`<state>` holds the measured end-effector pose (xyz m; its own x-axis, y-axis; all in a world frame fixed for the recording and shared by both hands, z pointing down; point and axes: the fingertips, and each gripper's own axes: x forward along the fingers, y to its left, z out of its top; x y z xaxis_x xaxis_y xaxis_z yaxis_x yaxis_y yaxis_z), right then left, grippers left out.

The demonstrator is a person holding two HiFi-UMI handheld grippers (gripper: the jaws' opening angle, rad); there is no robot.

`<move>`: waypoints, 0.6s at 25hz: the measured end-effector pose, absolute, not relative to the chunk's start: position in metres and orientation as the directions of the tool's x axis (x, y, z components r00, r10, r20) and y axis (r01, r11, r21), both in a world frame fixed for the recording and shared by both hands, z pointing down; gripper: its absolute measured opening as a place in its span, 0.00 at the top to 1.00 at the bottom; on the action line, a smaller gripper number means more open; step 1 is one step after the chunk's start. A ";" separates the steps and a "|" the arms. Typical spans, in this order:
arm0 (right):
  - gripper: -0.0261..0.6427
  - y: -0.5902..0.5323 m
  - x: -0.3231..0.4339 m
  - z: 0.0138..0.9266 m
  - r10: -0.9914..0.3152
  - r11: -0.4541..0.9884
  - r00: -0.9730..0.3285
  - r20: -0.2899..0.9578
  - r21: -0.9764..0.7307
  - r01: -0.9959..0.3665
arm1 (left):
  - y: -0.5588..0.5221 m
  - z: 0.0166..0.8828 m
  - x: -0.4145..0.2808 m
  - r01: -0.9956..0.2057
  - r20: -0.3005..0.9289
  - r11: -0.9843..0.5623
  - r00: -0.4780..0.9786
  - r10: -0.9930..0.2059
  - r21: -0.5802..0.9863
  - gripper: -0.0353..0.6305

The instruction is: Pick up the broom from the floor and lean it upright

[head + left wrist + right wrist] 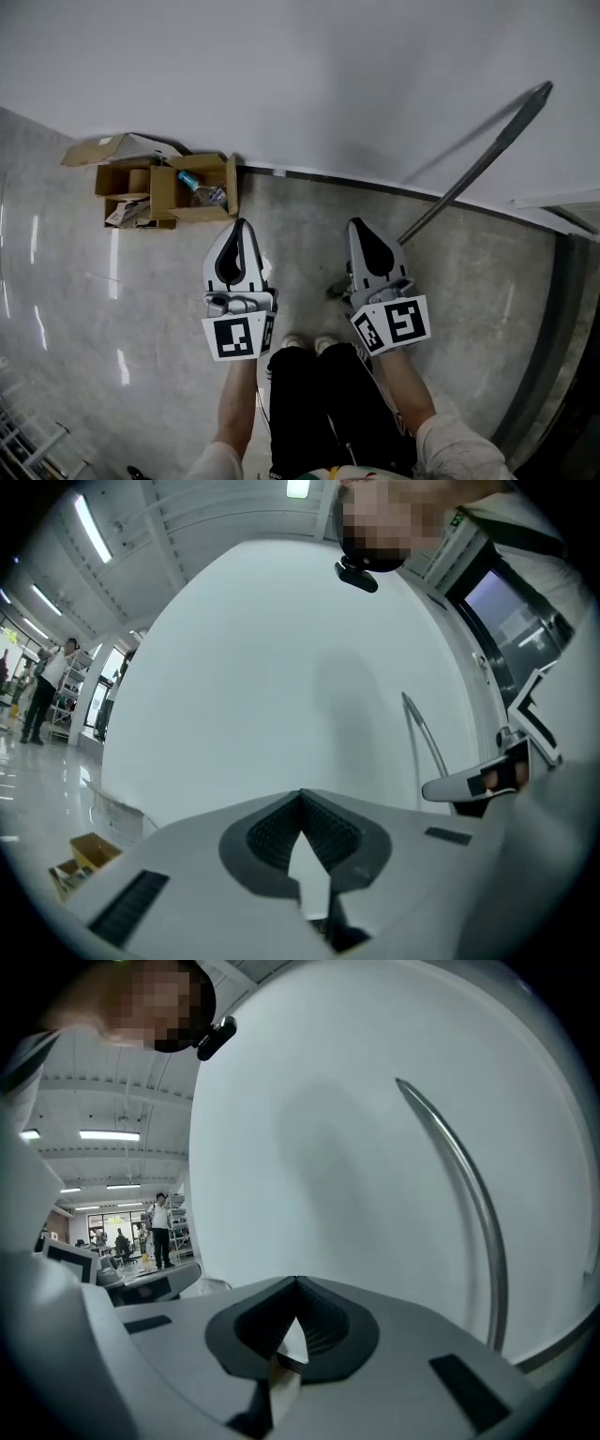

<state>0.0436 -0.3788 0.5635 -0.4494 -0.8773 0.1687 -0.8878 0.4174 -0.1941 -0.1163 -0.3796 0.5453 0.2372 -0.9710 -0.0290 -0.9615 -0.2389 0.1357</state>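
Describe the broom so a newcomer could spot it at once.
Start at the white wall across the top of the head view. Well right of the cardboard boxes at its foot, the broom leans against it. It is the only long, thin grey pole there.

L hand-held gripper (pixel 239 228), R hand-held gripper (pixel 360 227): white; black trousers (pixel 314 403)

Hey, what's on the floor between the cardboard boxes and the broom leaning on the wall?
Nothing. In the head view, the floor between the cardboard boxes and the broom is bare along the wall.
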 end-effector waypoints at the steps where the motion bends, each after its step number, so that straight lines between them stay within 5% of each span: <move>1: 0.94 -0.374 0.041 0.522 -0.872 0.422 -0.455 0.180 -0.195 -0.886 | -0.374 0.504 -0.115 -0.959 -0.022 -0.244 0.243 -0.970 0.147 0.88; 9: 0.94 -0.308 0.030 0.176 -0.838 0.450 -0.493 0.234 -0.215 -0.867 | -0.312 0.155 -0.070 -0.931 0.000 -0.328 0.332 -0.943 0.160 0.88; 15: 0.94 -0.242 0.038 0.045 -0.792 0.479 -0.561 0.240 -0.326 -0.815 | -0.258 0.020 -0.037 -0.898 0.027 -0.411 0.419 -0.907 0.157 0.88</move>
